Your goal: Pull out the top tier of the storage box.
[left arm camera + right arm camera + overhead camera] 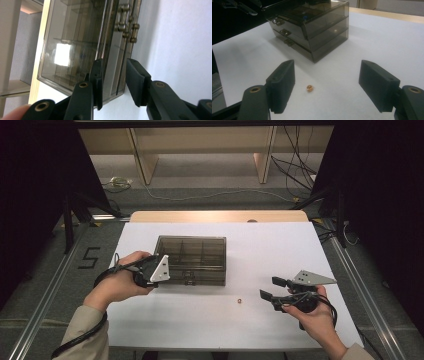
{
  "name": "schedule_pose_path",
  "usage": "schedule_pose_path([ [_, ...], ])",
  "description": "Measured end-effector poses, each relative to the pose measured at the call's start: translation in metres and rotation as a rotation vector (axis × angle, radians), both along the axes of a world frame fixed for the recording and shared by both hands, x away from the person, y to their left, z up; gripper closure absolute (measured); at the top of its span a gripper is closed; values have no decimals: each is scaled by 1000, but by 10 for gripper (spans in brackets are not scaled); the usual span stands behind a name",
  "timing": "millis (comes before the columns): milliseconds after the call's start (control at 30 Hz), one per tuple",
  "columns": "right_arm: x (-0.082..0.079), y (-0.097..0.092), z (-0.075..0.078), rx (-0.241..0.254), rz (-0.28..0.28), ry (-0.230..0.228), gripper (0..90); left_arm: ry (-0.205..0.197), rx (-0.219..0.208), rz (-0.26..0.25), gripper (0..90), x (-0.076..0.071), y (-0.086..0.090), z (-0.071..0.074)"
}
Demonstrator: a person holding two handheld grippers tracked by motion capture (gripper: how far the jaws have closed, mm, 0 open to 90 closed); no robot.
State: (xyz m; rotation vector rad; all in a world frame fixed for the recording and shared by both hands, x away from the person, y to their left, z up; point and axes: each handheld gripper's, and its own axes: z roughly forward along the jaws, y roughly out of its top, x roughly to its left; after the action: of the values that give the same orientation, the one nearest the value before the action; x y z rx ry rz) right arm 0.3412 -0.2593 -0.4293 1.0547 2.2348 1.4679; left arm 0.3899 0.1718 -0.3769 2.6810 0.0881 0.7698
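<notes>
Near the middle of the white surface (260, 320) stands the smoky translucent plastic drawer box (192, 257); your left tongs (113, 82) straddle its front left corner, not visibly clamped. Your right tongs (327, 87) gape over the small copper-coloured bead (310, 88), nearer the front edge.

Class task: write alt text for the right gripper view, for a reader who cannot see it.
Two open black jaws of the right gripper frame a small orange bead lying on a white table. Behind it stands a smoky clear drawer box with metal handles.
</notes>
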Motion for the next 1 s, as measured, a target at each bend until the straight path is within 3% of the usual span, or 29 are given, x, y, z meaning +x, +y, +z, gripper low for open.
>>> schedule_pose_path([
  [167, 0, 0, -1, -3, 2, -1, 302, -18, 26, 4, 675, 1, 6, 1],
  [833, 1, -1, -1, 4, -1, 5, 302, -1, 102, -6, 682, 6, 6, -6],
  [1000, 1, -1, -1, 6, 0, 6, 302, -14, 125, -8, 683, 8, 6, -6],
])
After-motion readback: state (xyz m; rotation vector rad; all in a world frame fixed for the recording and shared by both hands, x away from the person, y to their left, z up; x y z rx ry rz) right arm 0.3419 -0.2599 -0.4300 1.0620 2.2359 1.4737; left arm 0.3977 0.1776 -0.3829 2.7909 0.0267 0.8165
